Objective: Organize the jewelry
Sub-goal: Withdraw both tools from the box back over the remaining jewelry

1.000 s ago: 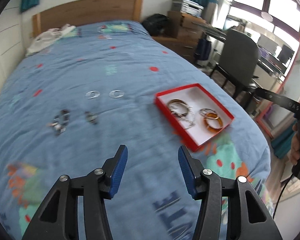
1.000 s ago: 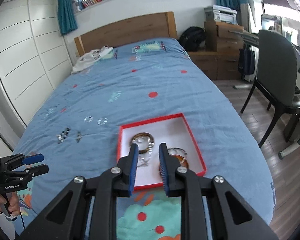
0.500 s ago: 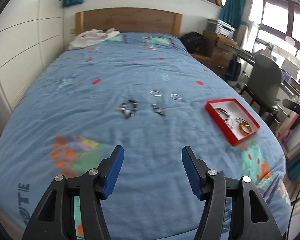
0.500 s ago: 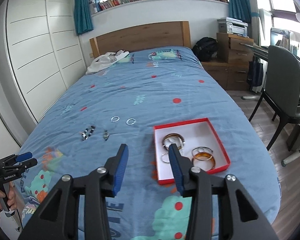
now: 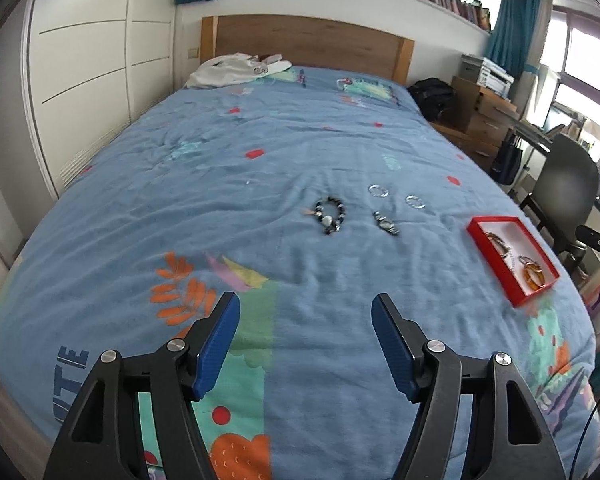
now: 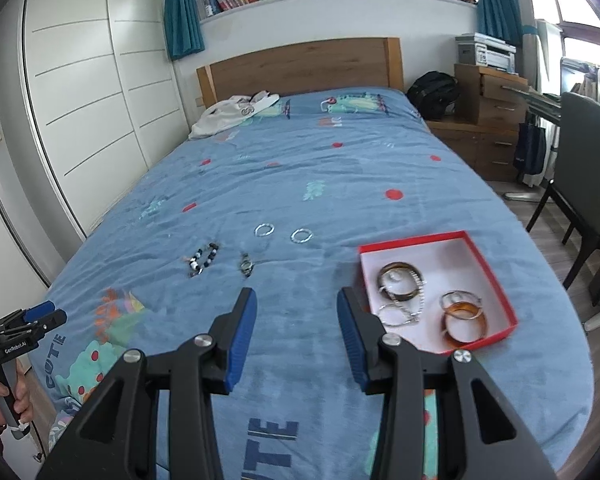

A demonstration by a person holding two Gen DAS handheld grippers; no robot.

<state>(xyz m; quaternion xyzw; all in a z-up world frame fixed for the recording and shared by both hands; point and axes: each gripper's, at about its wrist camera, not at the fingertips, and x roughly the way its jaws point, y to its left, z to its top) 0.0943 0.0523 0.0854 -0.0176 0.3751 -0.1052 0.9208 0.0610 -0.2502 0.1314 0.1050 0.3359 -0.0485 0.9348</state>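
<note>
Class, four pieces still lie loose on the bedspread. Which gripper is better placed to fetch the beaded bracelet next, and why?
Probably the left gripper: open, empty, aimed almost straight at the beaded bracelet. The right gripper sits nearer the red box.

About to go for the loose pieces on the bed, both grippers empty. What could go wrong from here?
1. The two rings lie flat on the soft blue cover; the pads may pinch fabric or press them in rather than lift them.
2. The beaded bracelet and watch lie close together; one might get nudged while grabbing the other.
3. The red box sits near the bed's edge; a bump while dropping pieces in could shift it off.
</note>
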